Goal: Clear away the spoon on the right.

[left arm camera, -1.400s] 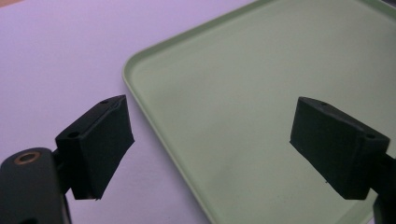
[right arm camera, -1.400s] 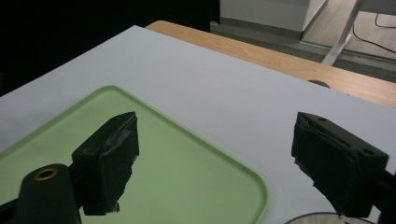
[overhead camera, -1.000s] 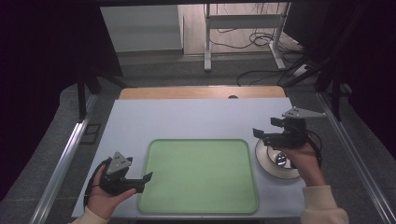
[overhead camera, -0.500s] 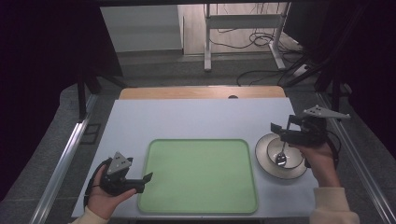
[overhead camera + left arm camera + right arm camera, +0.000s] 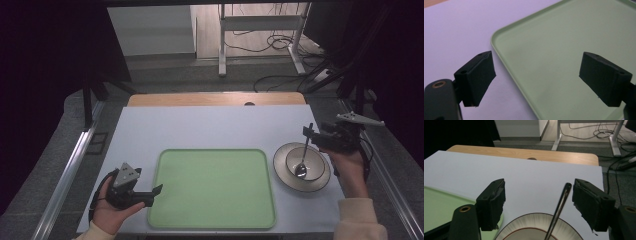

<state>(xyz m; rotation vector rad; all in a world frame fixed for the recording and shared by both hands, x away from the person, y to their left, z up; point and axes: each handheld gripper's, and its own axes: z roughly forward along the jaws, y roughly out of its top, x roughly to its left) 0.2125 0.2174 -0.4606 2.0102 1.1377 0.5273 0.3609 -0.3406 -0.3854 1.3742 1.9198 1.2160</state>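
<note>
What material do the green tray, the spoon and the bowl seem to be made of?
Flat pale green tray: probably matte plastic, with a moulded rounded rim. Slim spoon: apparently polished metal, grey and shiny. Round cream bowl: likely glazed ceramic, with a fine brown ring.

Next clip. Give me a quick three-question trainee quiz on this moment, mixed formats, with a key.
1. True or false: the right tool is clamped shut on the spoon.
2. Multiple choice: the spoon's scoop end rests A) on the tray, B) in the bowl, C) on the bare table.
3. Fill in: the left tool, jaws apart, sits at the tray's ____ edge in the high view.

Key
1. False. In the right tool view its jaws stand wide apart, with the handle rising between them beside the right-hand jaw.
2. B
3. left
</note>
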